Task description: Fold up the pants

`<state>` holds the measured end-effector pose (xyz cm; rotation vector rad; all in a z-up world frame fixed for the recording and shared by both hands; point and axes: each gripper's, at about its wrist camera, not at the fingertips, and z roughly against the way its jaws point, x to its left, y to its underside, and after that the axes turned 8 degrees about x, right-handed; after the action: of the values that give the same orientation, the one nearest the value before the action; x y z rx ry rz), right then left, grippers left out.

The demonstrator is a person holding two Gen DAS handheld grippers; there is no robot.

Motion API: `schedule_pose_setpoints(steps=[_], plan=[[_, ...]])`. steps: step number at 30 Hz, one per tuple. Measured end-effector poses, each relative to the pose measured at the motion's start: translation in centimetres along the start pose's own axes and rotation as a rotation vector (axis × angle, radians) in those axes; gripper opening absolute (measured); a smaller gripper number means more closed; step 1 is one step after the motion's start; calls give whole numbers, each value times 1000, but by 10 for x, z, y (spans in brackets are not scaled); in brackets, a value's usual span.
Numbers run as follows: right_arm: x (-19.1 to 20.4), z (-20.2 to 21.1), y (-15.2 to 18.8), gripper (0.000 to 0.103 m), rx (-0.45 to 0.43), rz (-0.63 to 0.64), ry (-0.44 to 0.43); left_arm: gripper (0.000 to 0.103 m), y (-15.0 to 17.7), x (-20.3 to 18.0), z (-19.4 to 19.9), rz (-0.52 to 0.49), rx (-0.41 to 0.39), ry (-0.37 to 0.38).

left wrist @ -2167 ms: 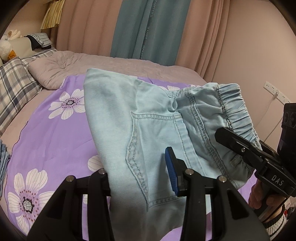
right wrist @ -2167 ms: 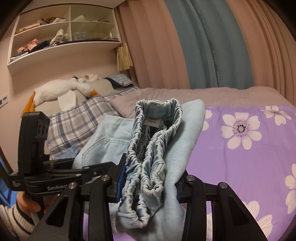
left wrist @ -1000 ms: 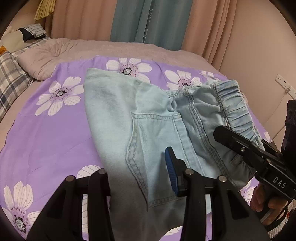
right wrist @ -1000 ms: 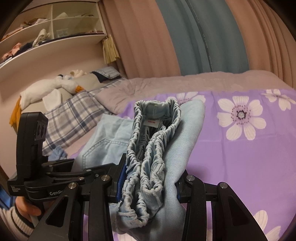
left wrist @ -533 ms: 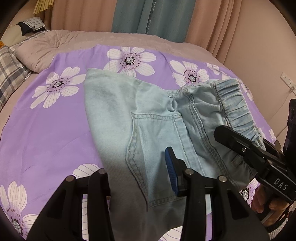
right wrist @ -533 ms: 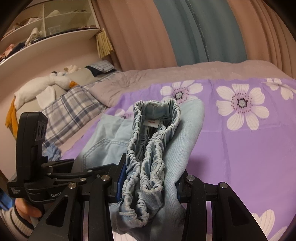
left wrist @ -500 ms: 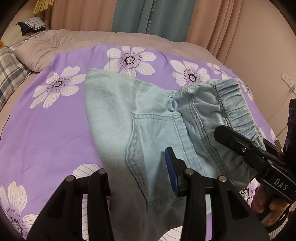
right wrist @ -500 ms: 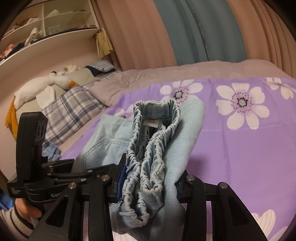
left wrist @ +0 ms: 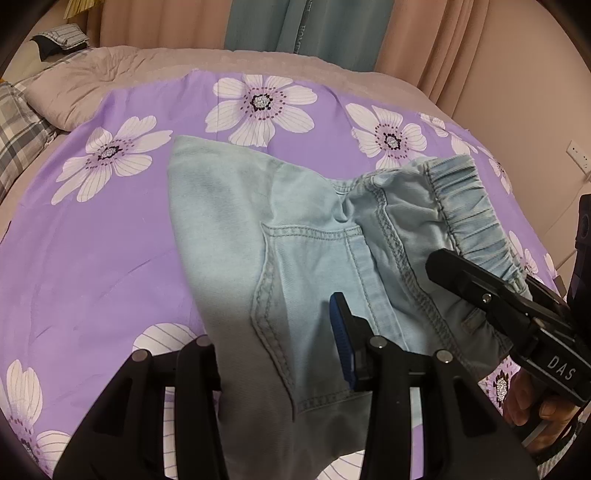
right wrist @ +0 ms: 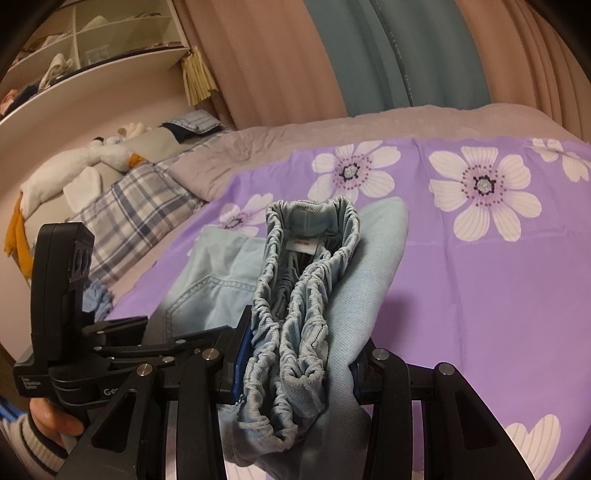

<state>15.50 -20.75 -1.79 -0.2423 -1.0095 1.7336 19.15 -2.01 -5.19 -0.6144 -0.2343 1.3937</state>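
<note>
Light blue denim pants (left wrist: 295, 243) are folded into a compact bundle held above the bed. My left gripper (left wrist: 280, 354) is shut on the folded edge of the pants near the back pocket (left wrist: 310, 280). My right gripper (right wrist: 295, 362) is shut on the bunched elastic waistband (right wrist: 306, 280). The right gripper also shows in the left wrist view (left wrist: 495, 299), clamped at the waistband. The left gripper shows in the right wrist view (right wrist: 122, 332) at the lower left.
A purple sheet with white flowers (left wrist: 110, 229) covers the bed under the pants. A grey quilt (left wrist: 110, 70) and plaid pillows (right wrist: 136, 206) lie at the head. Curtains (left wrist: 332, 29) hang behind. Shelves (right wrist: 74, 66) and plush toys (right wrist: 74, 166) sit at left.
Both grippers have carried the folded pants forward over the purple sheet and lower toward it. The grip on the pants is unchanged.
</note>
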Motion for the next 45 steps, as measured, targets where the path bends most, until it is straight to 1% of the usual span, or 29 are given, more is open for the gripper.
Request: schedule_pose_setpoints(steps=[16, 29, 45], plan=[[-3, -16, 4, 42, 40, -25, 3, 40, 0, 7, -17, 18, 37, -3], [-4, -29, 6, 42, 89, -46, 13, 40, 0, 12, -29, 26, 73, -12], [-6, -34, 8, 42, 106, -58, 16, 40, -2, 13, -38, 30, 94, -39]])
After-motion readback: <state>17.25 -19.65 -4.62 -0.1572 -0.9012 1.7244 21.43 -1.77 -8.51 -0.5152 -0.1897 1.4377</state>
